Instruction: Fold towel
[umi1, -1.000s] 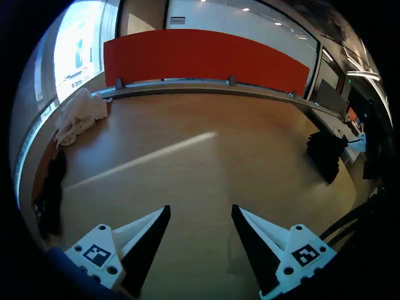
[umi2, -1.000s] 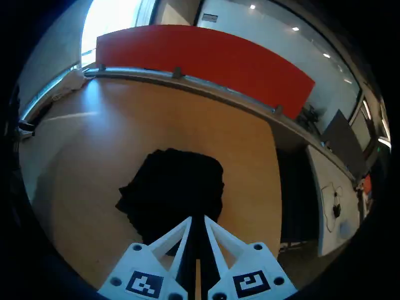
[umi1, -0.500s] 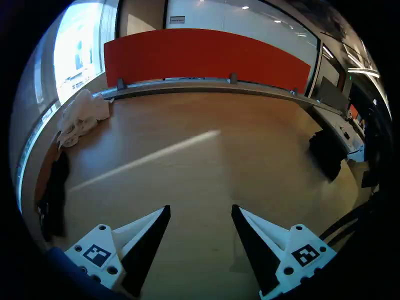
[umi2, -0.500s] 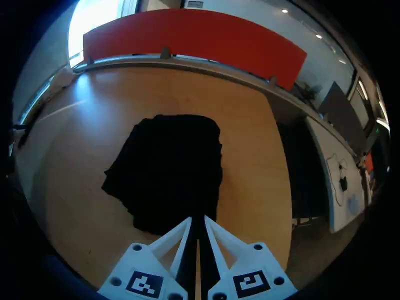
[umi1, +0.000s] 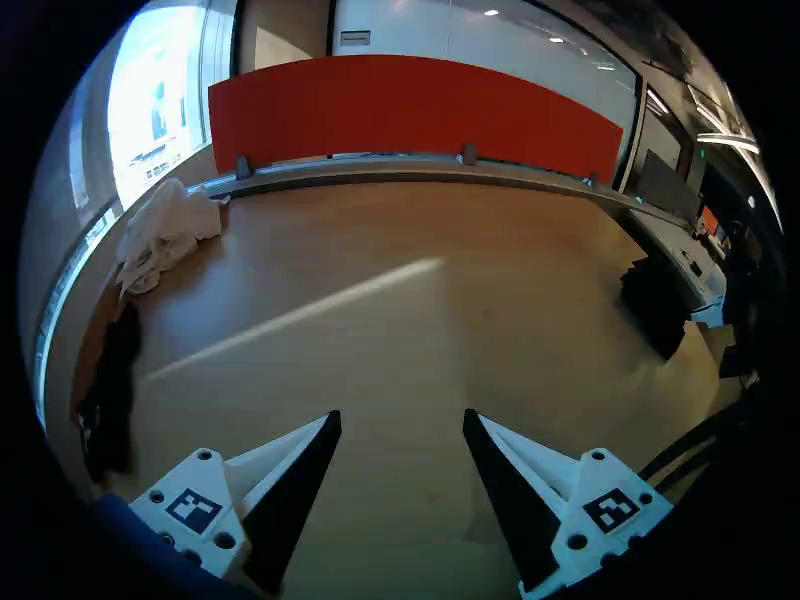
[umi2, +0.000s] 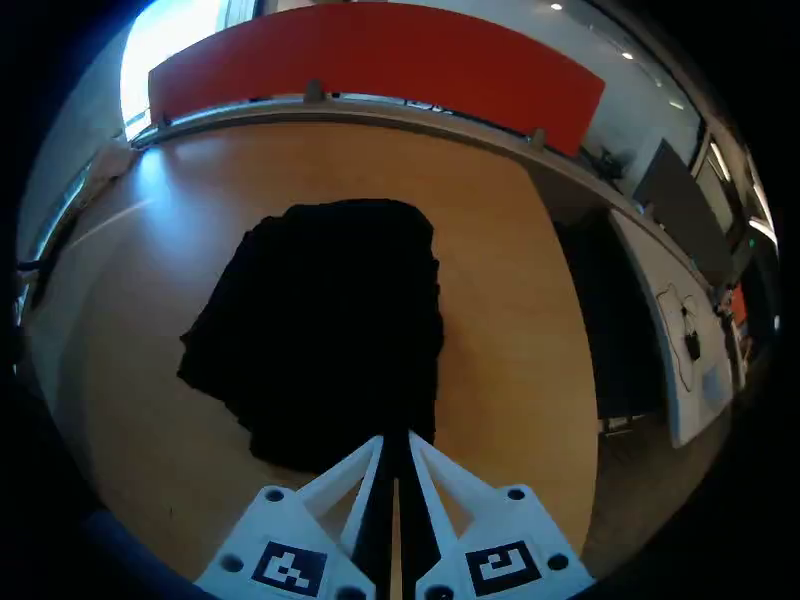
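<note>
Holds the left white two-finger gripper (umi1: 400, 415) spread wide, gripping nothing, above the pale wooden tabletop (umi1: 400, 280). Has the right white two-finger gripper (umi2: 396, 437) pressed almost shut, apparently on the near hem of the crumpled black cloth towel (umi2: 320, 320) (too dark there to be sure). Finds the towel lying ragged-edged on the wood, straight ahead of the right fingers. Looks barely begun: no clean fold visible, flattening and every fold yet to do.

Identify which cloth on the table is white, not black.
The crumpled cloth in the far corner by the window; the dark cloth at the left edge and the towel are black.
</note>
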